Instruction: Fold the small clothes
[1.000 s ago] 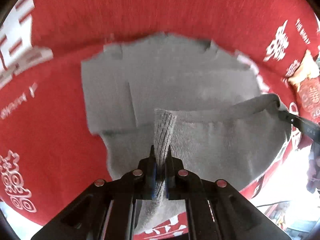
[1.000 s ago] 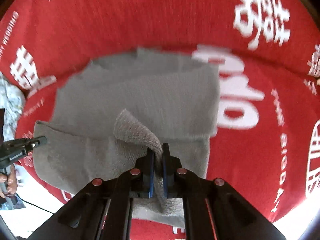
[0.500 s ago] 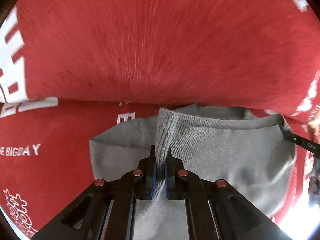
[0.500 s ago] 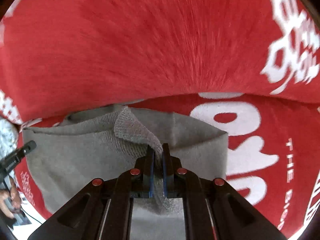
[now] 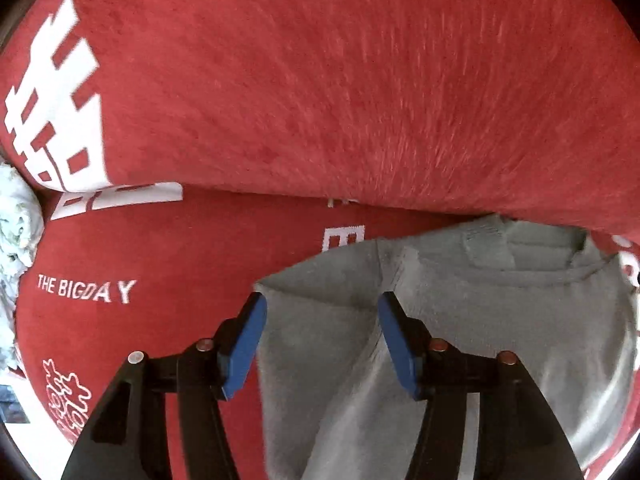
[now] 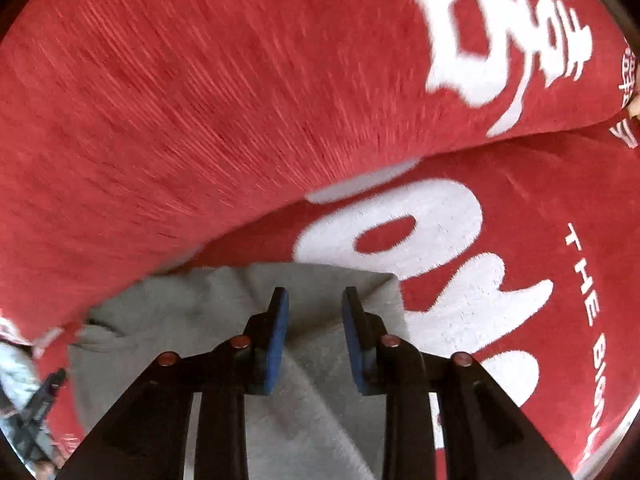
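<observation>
Both hand-held grippers have just let go. A moment ago the left hand-held gripper and the right hand-held gripper were each pinched tight on a ridge of the grey knit garment, carrying its edge forward; now the blue pads of the left one stand wide apart with nothing between them, and the right one's pads are parted somewhat less widely, also empty. The garment lies released on the red cloth printed with white lettering that covers the table, its near layer doubled over toward the far edge, where a ribbed band shows at the top of the left view. In the right view the grey garment sits directly under the open jaws, its right-hand edge lying next to the large white letters. The left hand-held gripper hovers over the garment's left edge, one pad out above the red cloth and the other above the knit. A raised swell of the red cloth fills the upper part of both views, streaked with motion blur. By my reading, the release means one fold has been laid down and is holding by itself; a shallow crease runs down the fabric between the left jaws, so the layer may not be perfectly flat. What likely remains is a second fold across the other direction, or a smoothing pass first.
</observation>
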`<action>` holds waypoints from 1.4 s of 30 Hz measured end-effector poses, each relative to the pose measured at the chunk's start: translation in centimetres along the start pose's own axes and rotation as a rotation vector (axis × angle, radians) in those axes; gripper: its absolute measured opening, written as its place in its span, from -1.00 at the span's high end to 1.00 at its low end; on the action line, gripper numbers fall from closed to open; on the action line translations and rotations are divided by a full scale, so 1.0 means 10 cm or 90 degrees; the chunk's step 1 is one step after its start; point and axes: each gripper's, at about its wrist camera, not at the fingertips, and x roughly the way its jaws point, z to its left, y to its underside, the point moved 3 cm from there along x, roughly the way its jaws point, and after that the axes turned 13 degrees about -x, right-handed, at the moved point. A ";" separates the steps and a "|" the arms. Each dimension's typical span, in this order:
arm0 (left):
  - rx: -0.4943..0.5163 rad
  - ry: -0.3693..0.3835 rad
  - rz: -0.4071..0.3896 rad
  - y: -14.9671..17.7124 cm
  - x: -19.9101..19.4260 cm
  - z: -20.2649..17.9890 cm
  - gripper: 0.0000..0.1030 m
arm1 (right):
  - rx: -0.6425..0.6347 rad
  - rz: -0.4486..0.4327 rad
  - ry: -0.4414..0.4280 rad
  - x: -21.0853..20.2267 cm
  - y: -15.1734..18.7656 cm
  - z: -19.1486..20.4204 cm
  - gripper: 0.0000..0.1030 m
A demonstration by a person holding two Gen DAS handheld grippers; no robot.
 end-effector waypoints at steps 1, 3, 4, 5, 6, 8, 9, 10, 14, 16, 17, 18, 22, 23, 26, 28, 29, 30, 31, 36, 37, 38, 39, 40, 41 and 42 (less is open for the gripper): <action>0.004 0.007 -0.002 0.01 -0.07 0.01 -0.16 | -0.013 -0.005 -0.015 -0.06 0.01 0.04 0.41; 0.013 0.021 0.002 0.08 -0.17 0.00 -0.16 | -0.058 -0.004 -0.062 -0.14 0.10 0.22 0.41; 0.020 0.035 0.007 0.15 -0.22 -0.03 -0.16 | -0.084 0.011 -0.094 -0.13 0.17 0.35 0.41; 0.028 0.049 0.013 0.21 -0.25 -0.07 -0.16 | -0.099 0.025 -0.112 -0.11 0.23 0.43 0.43; 0.039 0.064 0.021 0.29 -0.27 -0.14 -0.16 | -0.119 0.043 -0.129 -0.06 0.32 0.53 0.46; 0.070 0.093 0.044 0.49 -0.22 -0.34 -0.16 | -0.162 0.073 -0.115 0.10 0.46 0.65 0.53; 0.079 0.097 0.051 0.54 -0.20 -0.38 -0.16 | -0.170 0.076 -0.097 0.17 0.49 0.64 0.53; 0.088 0.091 0.054 0.60 -0.12 -0.45 -0.16 | -0.168 0.077 -0.083 0.24 0.50 0.62 0.61; 0.056 0.040 0.047 0.55 0.21 -0.45 -0.16 | -0.084 0.047 -0.058 0.35 0.39 0.33 0.89; 0.002 0.044 0.055 0.44 0.32 -0.28 -0.16 | -0.063 0.044 -0.067 0.36 0.34 0.26 0.90; -0.021 0.040 0.053 0.39 0.34 -0.20 -0.16 | -0.065 0.040 -0.057 0.35 0.31 0.24 0.90; -0.036 0.010 0.047 0.33 0.36 -0.11 -0.16 | -0.072 0.034 -0.028 0.33 0.28 0.21 0.89; -0.071 -0.002 0.056 0.20 0.34 0.22 -0.16 | -0.011 0.044 0.013 0.25 0.28 -0.09 0.74; -0.066 -0.005 0.055 0.20 0.30 0.26 -0.16 | 0.023 0.041 -0.005 0.18 0.33 -0.20 0.74; -0.036 -0.004 0.059 0.27 0.16 0.33 -0.16 | 0.041 0.037 -0.025 -0.01 0.46 -0.32 0.53; -0.038 0.033 0.089 0.39 0.06 0.38 -0.16 | 0.048 0.037 -0.040 -0.17 0.63 -0.37 0.18; -0.044 0.054 0.108 0.47 0.02 0.41 -0.16 | 0.056 0.036 -0.050 -0.25 0.72 -0.38 0.07; -0.051 0.070 0.123 0.52 -0.01 0.44 -0.16 | 0.065 0.036 -0.061 -0.33 0.84 -0.39 0.07; -0.063 0.091 0.143 0.61 -0.04 0.49 -0.16 | 0.076 0.039 -0.075 -0.40 0.97 -0.40 0.07; -0.131 0.148 0.197 0.97 -0.18 0.72 -0.60 | 0.166 0.068 -0.133 -0.60 1.56 -0.44 0.07; -0.138 0.160 0.195 1.02 -0.20 0.76 -0.60 | 0.182 0.076 -0.144 -0.59 1.63 -0.45 0.06; -0.135 0.169 0.198 1.08 -0.23 0.77 -0.60 | 0.205 0.089 -0.161 -0.57 1.74 -0.46 0.06; -0.128 0.170 0.202 1.16 -0.28 0.74 -0.60 | 0.218 0.098 -0.168 -0.63 1.79 -0.52 0.06; -0.118 0.166 0.207 1.21 -0.27 0.74 -0.60 | 0.229 0.108 -0.173 -0.67 1.89 -0.50 0.04; -0.109 0.164 0.209 1.26 -0.28 0.72 -0.60 | 0.240 0.118 -0.180 -0.67 2.02 -0.48 0.00; -0.102 0.164 0.212 1.30 -0.27 0.72 -0.60 | 0.247 0.125 -0.184 -0.65 2.10 -0.46 -0.01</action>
